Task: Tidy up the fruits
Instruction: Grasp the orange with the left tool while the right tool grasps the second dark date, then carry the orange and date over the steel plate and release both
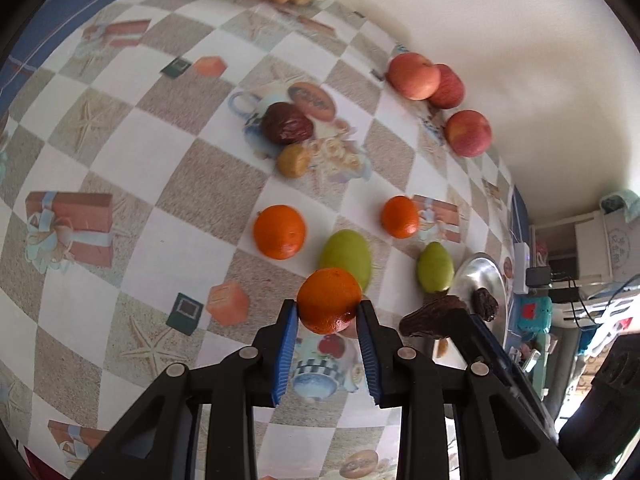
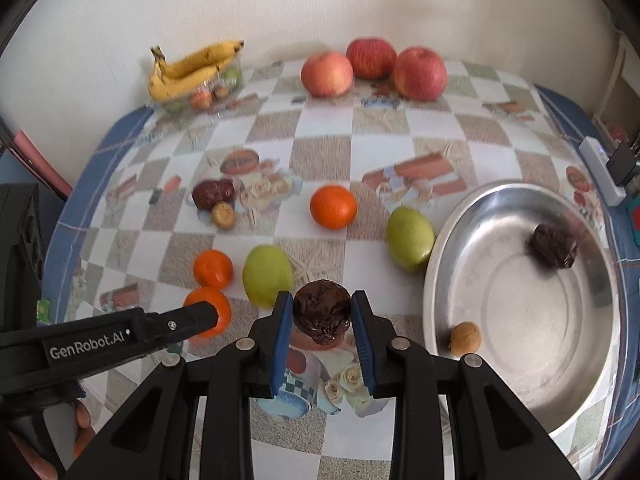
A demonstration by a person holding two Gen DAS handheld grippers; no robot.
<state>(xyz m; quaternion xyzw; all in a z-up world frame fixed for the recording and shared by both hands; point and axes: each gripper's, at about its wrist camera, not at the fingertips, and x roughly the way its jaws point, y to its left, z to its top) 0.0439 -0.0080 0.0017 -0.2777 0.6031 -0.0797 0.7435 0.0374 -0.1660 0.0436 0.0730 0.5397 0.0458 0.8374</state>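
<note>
Right wrist: green fruit (image 2: 267, 275) just behind held dark fruit (image 2: 322, 310)

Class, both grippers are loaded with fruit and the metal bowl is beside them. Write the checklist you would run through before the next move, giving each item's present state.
1. Left gripper shut on the orange: ok.
2. Right gripper shut on the dark wrinkled fruit: ok.
3. Metal bowl has bare floor for more fruit: ok.
4. Bowl holds only another dark fruit and a small tan fruit: ok.
5. Orange lifted clear of the tablecloth: cannot tell.
6. Green fruit beside the bowl's rim, clear of the path: cannot tell.
</note>
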